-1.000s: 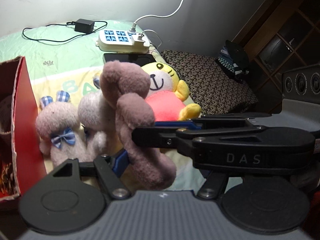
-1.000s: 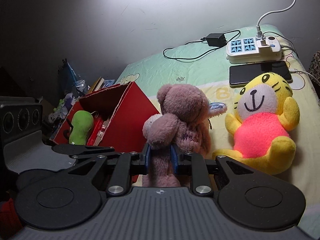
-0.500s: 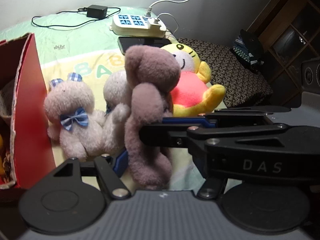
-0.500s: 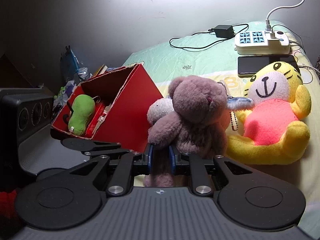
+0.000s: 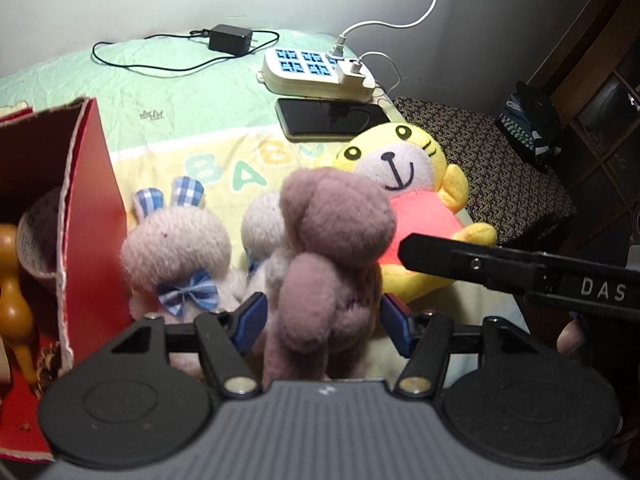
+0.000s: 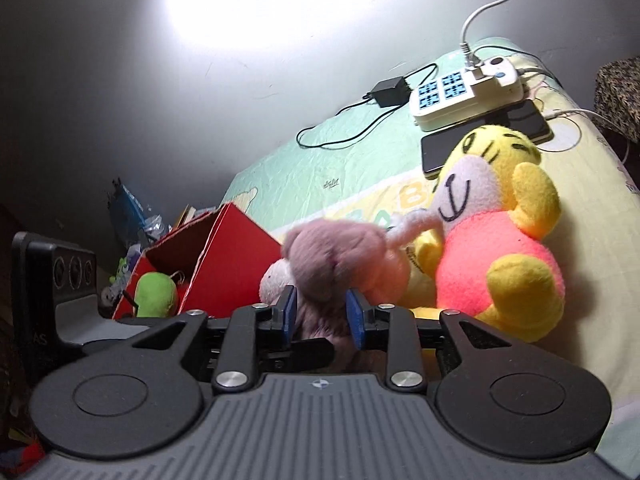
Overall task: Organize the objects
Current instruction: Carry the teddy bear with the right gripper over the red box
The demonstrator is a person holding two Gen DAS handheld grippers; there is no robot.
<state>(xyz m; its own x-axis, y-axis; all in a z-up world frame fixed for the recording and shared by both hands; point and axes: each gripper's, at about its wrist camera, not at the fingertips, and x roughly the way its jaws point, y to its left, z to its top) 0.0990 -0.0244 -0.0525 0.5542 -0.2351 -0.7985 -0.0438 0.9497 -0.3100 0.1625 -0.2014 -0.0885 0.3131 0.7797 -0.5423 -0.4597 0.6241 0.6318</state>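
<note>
Box (image 5: pixel 90 216) holds 2 toys I see; 3 plush sit outside on bed (image 5: pixel 168 92). My left gripper (image 5: pixel 322 320) pinches mauve bear (image 5: pixel 332 240) beside bunny (image 5: pixel 176 248). Right gripper (image 6: pixel 322 314) opening, pads probably off bear. Tiger (image 5: pixel 416 200) untouched.

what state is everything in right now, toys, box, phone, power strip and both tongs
left tongs, shut on the brown bear
right tongs, opening, bear between them
brown bear, upright, held
bunny, on the bed beside the box
yellow plush, on the bed, free
red box, open, toys inside
phone, flat, screen dark
power strip, one charger plugged in
</note>
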